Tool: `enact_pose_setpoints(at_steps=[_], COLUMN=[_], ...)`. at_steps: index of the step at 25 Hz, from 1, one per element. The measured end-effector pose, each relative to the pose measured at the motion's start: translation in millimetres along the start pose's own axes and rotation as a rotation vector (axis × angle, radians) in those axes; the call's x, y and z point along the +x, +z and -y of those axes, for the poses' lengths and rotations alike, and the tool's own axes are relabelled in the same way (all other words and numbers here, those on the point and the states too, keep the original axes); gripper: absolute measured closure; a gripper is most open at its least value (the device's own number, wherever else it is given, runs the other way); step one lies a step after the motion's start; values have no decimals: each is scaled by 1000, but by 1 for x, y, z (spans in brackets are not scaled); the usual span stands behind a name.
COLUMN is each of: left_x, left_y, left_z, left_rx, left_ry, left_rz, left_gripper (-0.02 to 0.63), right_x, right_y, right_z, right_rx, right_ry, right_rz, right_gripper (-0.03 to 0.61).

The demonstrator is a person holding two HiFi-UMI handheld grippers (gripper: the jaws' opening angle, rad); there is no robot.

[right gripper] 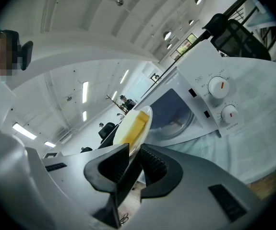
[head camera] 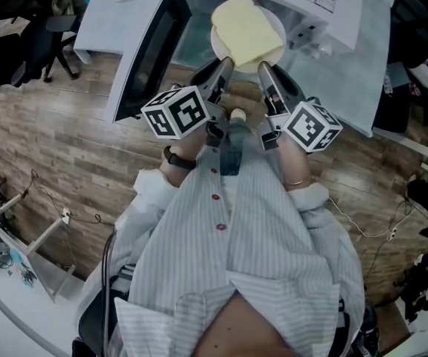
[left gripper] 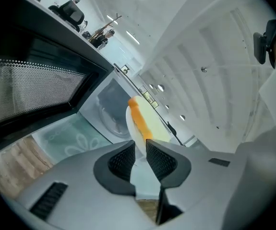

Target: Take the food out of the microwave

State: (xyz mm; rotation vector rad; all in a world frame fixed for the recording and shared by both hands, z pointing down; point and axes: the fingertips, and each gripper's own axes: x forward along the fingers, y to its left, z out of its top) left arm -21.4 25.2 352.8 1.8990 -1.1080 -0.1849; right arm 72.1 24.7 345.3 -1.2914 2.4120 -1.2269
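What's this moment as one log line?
left gripper: shut on plate; right gripper: shut on plate; food: on plate; microwave: open

Worn: shirt (head camera: 228, 266), pale, fine-striped, red buttons (head camera: 215, 196), cuffs (head camera: 150, 184) rolled. Black watchband (head camera: 178, 158) on left wrist, thin bangle (head camera: 295, 182) on right. Held: left tongs (head camera: 227, 62) (left gripper: 138, 150) and right tongs (head camera: 262, 67) (right gripper: 134, 152), grey, with black ribbed pads (left gripper: 121, 161) and black-and-white marker cubes (head camera: 176, 112).

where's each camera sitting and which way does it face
Head view: on the person's head, looking down at a round white plate of yellow food before the white microwave; striped shirt, forearms, left gripper, right gripper show.
Left gripper view: rides the left gripper, looking along its jaws clamped on the plate rim, microwave door left.
Right gripper view: rides the right gripper, jaws on the rim too, microwave knobs right.
All share plate and food.
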Motion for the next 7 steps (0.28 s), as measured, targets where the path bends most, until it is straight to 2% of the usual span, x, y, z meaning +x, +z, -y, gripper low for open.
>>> enact_pose_setpoints(at_steps=[7], left_x=[8], left_y=[3], left_z=[3], left_rx=[4], left_ry=[-13], left_rz=[-4], left_gripper=[535], right_x=[1], right_y=[8], right_z=[3], right_rx=[-4], right_ry=[1], right_rz=[17], right_gripper=[486])
